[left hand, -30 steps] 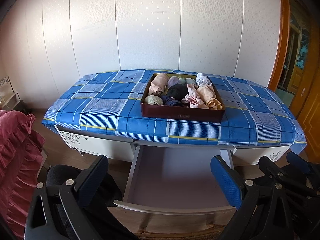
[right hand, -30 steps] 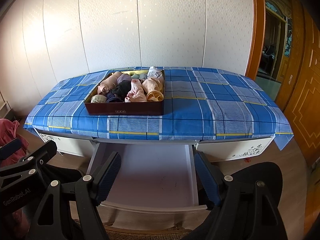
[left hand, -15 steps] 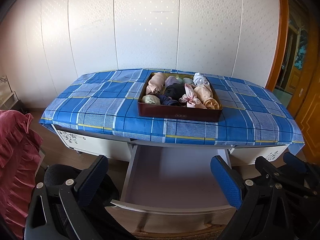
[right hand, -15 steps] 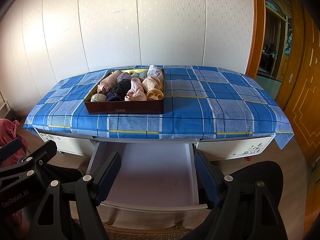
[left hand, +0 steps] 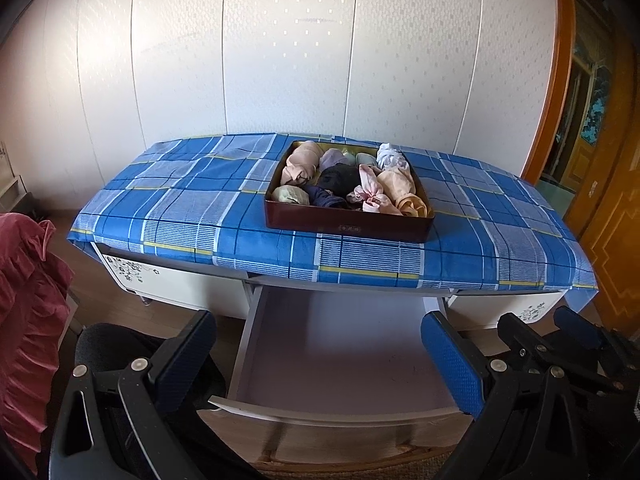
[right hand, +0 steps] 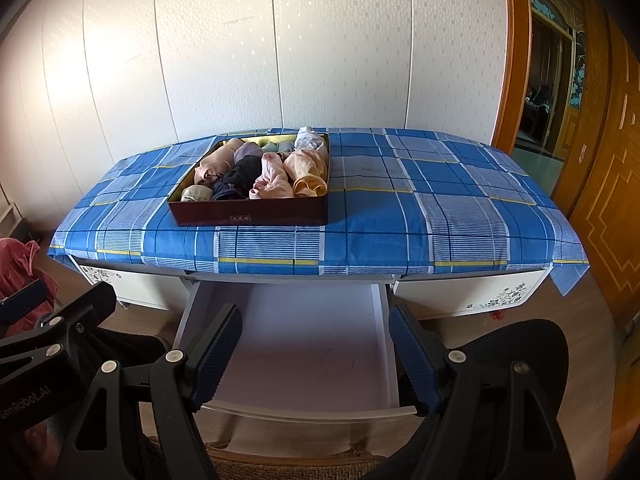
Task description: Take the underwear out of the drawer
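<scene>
A dark red box (left hand: 348, 227) (right hand: 248, 213) packed with several rolled pieces of underwear (left hand: 376, 196) (right hand: 272, 178) sits on the blue plaid cloth over the desk (left hand: 192, 208) (right hand: 420, 208). Below the desk's front edge the white drawer (left hand: 340, 356) (right hand: 316, 344) stands pulled out, and its floor shows bare. My left gripper (left hand: 320, 356) hangs open in front of the drawer with nothing between its blue pads. My right gripper (right hand: 316, 352) is open too, over the drawer's front, holding nothing.
A white panelled wall rises behind the desk. An orange wooden door frame (right hand: 516, 60) and doors (right hand: 608, 184) stand at the right. Red ruffled fabric (left hand: 28, 304) hangs at the left. A black chair seat (right hand: 516, 344) lies low right. Wooden floor runs beside the desk.
The left wrist view has shifted slightly, with the desk and box a little lower-left in frame. Both grippers stay open, and nothing on the desk has moved.
</scene>
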Demonstrator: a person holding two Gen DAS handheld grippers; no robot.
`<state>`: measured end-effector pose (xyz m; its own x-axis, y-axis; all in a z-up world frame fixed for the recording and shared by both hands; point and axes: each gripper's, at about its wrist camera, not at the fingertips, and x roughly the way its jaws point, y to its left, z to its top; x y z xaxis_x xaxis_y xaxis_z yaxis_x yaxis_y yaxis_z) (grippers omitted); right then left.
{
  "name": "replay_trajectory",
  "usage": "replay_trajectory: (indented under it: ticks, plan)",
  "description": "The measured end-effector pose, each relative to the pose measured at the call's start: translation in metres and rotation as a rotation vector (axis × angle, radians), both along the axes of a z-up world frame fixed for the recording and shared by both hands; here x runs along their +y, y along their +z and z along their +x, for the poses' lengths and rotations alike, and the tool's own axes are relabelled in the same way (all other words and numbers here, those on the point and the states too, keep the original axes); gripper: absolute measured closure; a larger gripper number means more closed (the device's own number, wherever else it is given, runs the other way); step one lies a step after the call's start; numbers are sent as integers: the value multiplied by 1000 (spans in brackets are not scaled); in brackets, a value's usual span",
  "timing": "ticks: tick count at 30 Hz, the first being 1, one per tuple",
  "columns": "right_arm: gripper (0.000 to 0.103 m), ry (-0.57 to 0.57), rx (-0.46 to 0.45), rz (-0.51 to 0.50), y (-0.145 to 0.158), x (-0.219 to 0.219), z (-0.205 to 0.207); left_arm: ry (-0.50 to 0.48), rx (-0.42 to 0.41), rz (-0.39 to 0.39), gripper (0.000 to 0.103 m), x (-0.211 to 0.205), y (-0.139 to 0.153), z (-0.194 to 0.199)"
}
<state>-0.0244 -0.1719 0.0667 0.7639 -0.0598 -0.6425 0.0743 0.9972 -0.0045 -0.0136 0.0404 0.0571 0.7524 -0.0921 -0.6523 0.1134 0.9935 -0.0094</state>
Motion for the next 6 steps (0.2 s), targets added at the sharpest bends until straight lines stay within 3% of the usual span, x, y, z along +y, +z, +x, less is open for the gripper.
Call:
replay_trajectory:
  ticks: [6]
  plan:
    - [26, -2, 3, 4, -1, 0, 0, -6, 13, 16, 0, -2, -3, 2]
